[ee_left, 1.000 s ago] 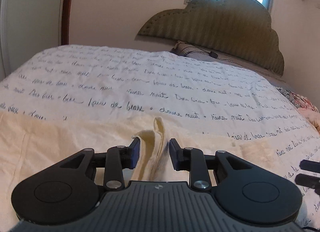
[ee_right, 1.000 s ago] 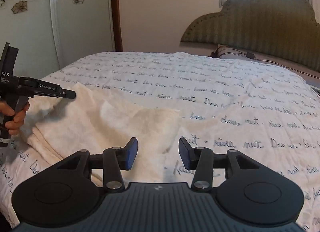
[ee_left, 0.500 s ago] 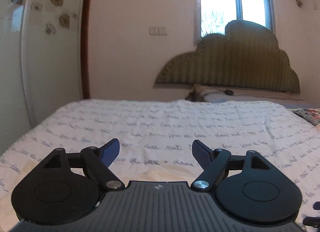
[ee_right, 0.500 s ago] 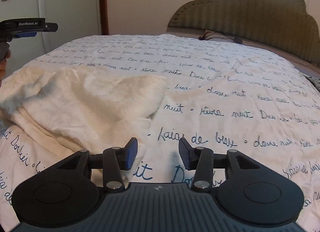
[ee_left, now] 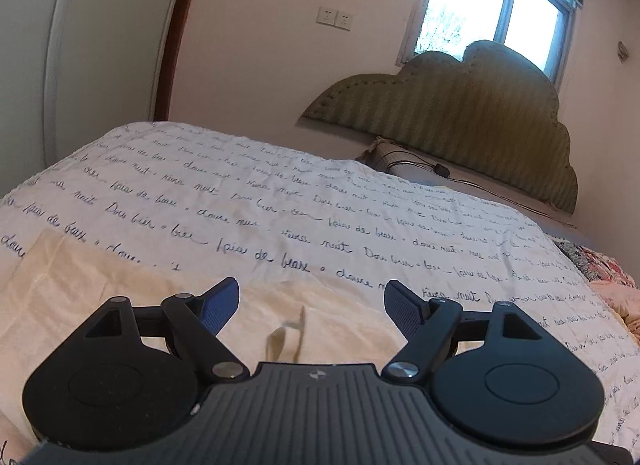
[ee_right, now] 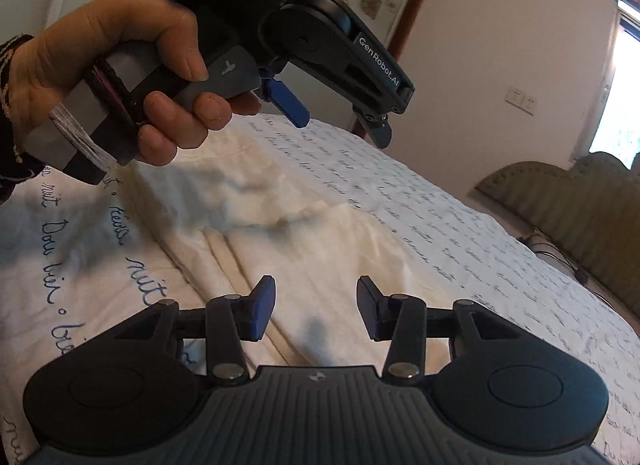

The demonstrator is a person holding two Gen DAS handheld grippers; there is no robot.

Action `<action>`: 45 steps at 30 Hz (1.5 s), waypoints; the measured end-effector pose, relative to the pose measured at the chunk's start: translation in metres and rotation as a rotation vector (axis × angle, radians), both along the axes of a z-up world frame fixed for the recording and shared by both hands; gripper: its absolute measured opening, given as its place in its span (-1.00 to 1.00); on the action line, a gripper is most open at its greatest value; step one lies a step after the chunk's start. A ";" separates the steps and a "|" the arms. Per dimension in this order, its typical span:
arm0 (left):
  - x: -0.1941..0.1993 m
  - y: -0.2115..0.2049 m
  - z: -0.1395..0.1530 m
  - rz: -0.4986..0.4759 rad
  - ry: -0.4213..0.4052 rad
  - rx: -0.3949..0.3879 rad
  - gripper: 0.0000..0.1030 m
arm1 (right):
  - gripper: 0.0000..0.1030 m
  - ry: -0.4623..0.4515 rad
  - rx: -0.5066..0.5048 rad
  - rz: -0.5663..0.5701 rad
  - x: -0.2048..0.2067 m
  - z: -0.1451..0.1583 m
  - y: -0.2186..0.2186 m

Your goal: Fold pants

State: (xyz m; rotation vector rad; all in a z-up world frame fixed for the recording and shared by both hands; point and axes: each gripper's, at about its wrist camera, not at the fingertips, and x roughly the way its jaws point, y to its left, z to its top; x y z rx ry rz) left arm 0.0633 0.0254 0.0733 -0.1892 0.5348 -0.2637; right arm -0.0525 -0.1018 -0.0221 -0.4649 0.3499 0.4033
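Note:
The cream pants (ee_right: 320, 241) lie folded in layers on the bed. In the left wrist view they (ee_left: 120, 297) spread under my fingers, with a small loop of cloth (ee_left: 286, 335) standing up. My left gripper (ee_left: 312, 305) is open and empty, held above the pants. It also shows in the right wrist view (ee_right: 340, 117), held by a hand, jaws apart, above the far part of the pants. My right gripper (ee_right: 316, 309) is open and empty, just above the near edge of the folded pants.
The bed has a white cover (ee_left: 320, 201) printed with blue handwriting. A padded olive headboard (ee_left: 460, 113) and a pillow (ee_left: 404, 161) with a cable are at the far end. A floral cloth (ee_left: 604, 269) lies at the right edge. A wardrobe (ee_left: 80, 45) stands to the left.
My left gripper let go of the pants' edge, opened wide and lifted. My right gripper swung left toward the folded pants and stayed open.

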 end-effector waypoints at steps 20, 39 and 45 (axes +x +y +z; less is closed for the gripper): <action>0.023 0.045 -0.047 -0.324 0.412 -0.494 0.78 | -0.85 -0.001 0.081 -0.036 0.032 0.006 0.020; 0.057 0.032 -0.083 -0.237 0.558 -0.570 0.81 | -0.80 0.196 0.148 -0.036 0.053 -0.005 0.014; 0.062 0.032 -0.082 -0.249 0.552 -0.607 0.82 | -0.80 0.169 0.193 -0.010 0.041 0.003 0.011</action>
